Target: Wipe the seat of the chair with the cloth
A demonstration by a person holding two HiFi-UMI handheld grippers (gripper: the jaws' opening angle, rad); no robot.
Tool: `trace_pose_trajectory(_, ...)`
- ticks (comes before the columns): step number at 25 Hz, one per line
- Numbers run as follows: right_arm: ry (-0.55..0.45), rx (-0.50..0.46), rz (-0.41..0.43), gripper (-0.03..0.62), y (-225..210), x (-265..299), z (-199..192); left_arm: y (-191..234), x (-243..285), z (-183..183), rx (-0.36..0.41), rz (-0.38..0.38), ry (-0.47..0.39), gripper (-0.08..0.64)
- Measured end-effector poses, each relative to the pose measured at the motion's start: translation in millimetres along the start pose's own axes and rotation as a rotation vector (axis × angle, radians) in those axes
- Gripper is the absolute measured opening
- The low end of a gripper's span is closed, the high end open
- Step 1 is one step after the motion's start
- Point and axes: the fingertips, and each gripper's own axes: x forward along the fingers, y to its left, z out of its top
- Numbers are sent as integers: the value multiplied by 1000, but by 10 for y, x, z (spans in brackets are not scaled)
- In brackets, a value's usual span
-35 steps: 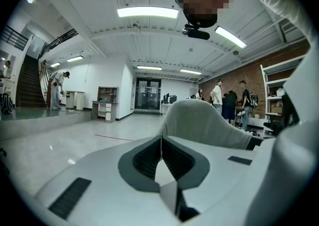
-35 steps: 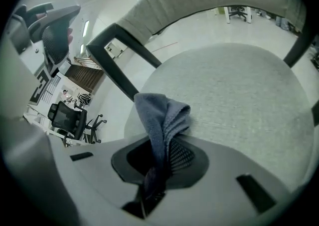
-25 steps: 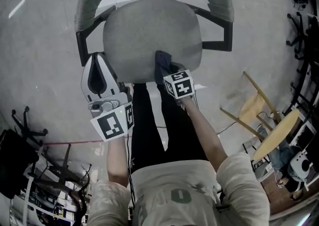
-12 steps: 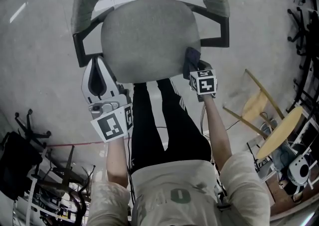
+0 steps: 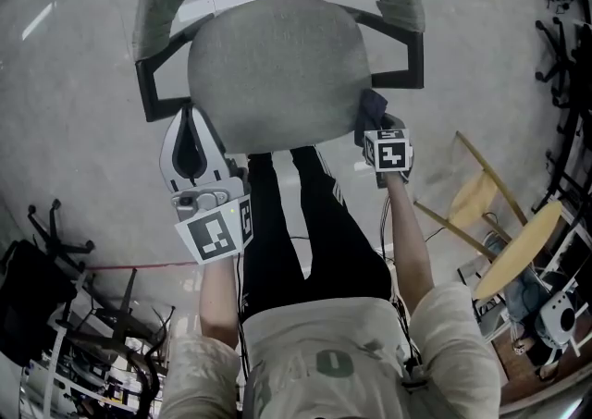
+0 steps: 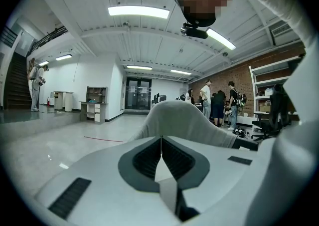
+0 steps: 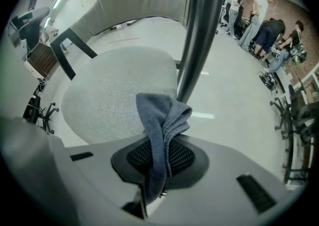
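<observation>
The grey fabric chair seat (image 5: 277, 75) lies in front of me, between black armrests (image 5: 148, 84). My right gripper (image 5: 375, 123) hangs at the seat's right front edge, shut on a dark blue cloth (image 5: 372, 108). In the right gripper view the cloth (image 7: 160, 125) bunches up out of the jaws, with the seat (image 7: 114, 90) just beyond it and to the left, and a dark armrest post (image 7: 199, 30) behind. My left gripper (image 5: 191, 123) is shut and empty beside the seat's left front corner. In the left gripper view the left gripper (image 6: 160, 142) points at the grey backrest (image 6: 184, 120).
The person's black trousers with white stripes (image 5: 296, 223) stand right against the seat's front. A yellow wooden chair (image 5: 486, 209) lies at the right. Office chair bases (image 5: 55, 232) sit at the lower left. Several people (image 7: 264, 25) stand far off by a brick wall.
My right gripper has carried the cloth to the right, from the seat's front middle out to its right edge. The left gripper has barely shifted.
</observation>
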Motion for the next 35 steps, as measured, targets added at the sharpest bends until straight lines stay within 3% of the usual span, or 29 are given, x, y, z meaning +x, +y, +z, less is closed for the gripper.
trace_pose_trajectory(10, 1, 5, -21, 49, -97, 1, -25, -123, 10, 68, -9, 7, -16, 20)
trace_pose_trajectory(16, -49, -37, -25, 49, 108, -229, 296, -169, 93, 388, -15, 9, -50, 20)
trace_pose_trajectory(22, -281, -38, 20, 49, 593, -1050, 1551, -98, 111, 1186, -40, 26, -105, 20)
trace_pose_trajectory(28, -685, -105, 43, 49, 879, -2717, 3348, -68, 245, 2345, -128, 39, -239, 20)
trace_pose_trajectory(31, -873, -146, 49, 49, 1119, -3790, 3715, -105, 96, 2950, -139, 32, -301, 20)
trace_pose_trajectory(35, -1087, -204, 64, 49, 1420, -4994, 3774, -192, -171, 3636, -117, 13, -385, 15)
